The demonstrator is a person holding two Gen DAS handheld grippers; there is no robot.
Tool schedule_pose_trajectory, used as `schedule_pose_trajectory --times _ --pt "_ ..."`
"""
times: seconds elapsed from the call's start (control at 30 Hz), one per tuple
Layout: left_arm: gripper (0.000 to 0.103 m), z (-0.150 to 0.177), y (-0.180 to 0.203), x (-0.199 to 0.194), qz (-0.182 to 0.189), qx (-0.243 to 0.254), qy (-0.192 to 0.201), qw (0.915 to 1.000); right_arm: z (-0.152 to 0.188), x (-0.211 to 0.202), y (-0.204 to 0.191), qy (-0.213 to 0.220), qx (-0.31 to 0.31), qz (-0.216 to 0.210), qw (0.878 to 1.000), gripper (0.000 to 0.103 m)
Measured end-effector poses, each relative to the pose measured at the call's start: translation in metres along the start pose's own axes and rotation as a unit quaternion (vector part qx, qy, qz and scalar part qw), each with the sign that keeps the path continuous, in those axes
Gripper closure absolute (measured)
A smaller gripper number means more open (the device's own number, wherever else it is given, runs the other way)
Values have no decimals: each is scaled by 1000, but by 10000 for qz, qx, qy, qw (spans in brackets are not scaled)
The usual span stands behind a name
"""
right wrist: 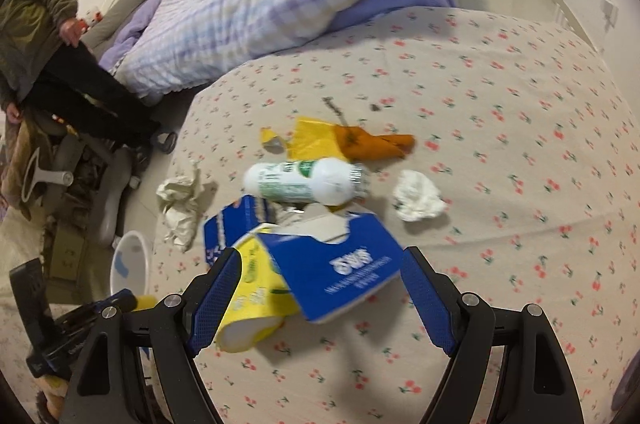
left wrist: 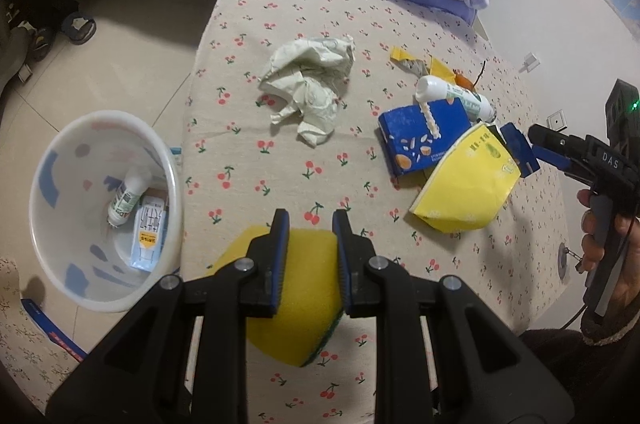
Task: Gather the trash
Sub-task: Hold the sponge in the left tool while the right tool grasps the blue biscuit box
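Yellow sponge (left wrist: 296, 288) sits between the two fingers of the left gripper (left wrist: 310, 224), and the jaws are narrow and press on its two sides, so the sponge is held. Its green scouring layer shows at the lower edge. Below this gripper is the bed sheet (left wrist: 280, 160) with small cherries printed on it. To the left of the left gripper, down on the tiled floor, stands a white plastic basin (left wrist: 52, 224); inside it lie a small white bottle (left wrist: 124, 200) and a small blue and white packet (left wrist: 150, 236).

Ahead of the left gripper lies a crumpled white paper (left wrist: 308, 84). Farther to its right is a heap of trash: a torn blue carton (left wrist: 424, 136), a yellow paper cup (left wrist: 464, 192) pressed flat, a white bottle (left wrist: 452, 96) with green print, and a yellow wrapper (left wrist: 408, 58).

The right gripper (right wrist: 320, 288) stands wide, and its pads touch nothing. Between and just beyond its fingers are the blue carton (right wrist: 344, 272) and the yellow cup (right wrist: 252, 300), with the cup close to the left finger. Ahead of it lies the white bottle (right wrist: 304, 182), and beyond that the yellow wrapper (right wrist: 316, 140) with an orange piece (right wrist: 380, 144). A white tissue ball (right wrist: 418, 200) lies ahead and to the right. In the left wrist view a hand (left wrist: 604, 244) holds the handle of the right gripper.
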State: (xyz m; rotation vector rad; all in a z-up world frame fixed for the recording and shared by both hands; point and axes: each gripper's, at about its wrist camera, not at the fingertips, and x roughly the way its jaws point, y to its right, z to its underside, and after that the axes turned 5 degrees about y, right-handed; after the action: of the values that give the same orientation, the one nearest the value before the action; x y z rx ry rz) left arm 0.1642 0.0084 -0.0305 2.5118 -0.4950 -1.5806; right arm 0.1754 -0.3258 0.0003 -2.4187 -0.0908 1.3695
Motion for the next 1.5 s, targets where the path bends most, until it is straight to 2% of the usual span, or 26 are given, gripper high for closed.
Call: schedule_pose_trajectory --times 0.17,0.23,0.27,0.33,0.37,0.4,0.43,0.53,0.6,0.73,0.93,1.23,1.4,1.47,1.5 --pt "79 1 6 1 121 16 -53 9999 4 12 -4 -151 -147 124 9997 20" --pt "79 2 7 2 164 -4 -86 9998 5 14 2 -151 -131 219 9996 24" --pt "79 2 7 3 179 -29 -95 9998 6 12 6 -140 -120 270 9995 27" --pt "79 1 6 3 196 -101 -90 9997 6 8 15 -115 -80 286 9995 44" --pt "79 1 5 2 219 -134 -84 9996 7 6 20 -103 -63 270 9996 45" --pt "79 1 4 1 243 -153 -75 9996 8 2 24 -56 -49 273 9996 52" --pt "79 1 5 -1 254 -153 -63 9995 8 -2 27 -5 -75 284 9996 66" --pt "79 4 4 -4 278 -148 -41 9995 10 -12 32 123 -218 457 9986 84" --pt "79 6 3 -6 268 -161 -24 9995 13 -17 34 174 -309 548 9979 89" --pt "79 9 -1 -15 219 -192 70 9995 19 -28 41 239 -341 620 9972 92" --pt "79 13 -8 -30 117 -245 292 9992 26 -53 44 468 -190 568 9971 94" --pt "79 19 -36 -53 -375 -257 666 9967 26 -83 -4 835 -462 129 9954 95" --pt "79 25 -49 -60 -499 -272 711 9958 25 -78 -21 868 -530 94 9948 92" --pt "79 29 -52 -61 -519 -269 696 9959 25 -62 -16 556 -483 250 9970 69" --pt "79 30 -53 -61 -524 -267 688 9959 27 -54 -12 404 -473 367 9974 37"
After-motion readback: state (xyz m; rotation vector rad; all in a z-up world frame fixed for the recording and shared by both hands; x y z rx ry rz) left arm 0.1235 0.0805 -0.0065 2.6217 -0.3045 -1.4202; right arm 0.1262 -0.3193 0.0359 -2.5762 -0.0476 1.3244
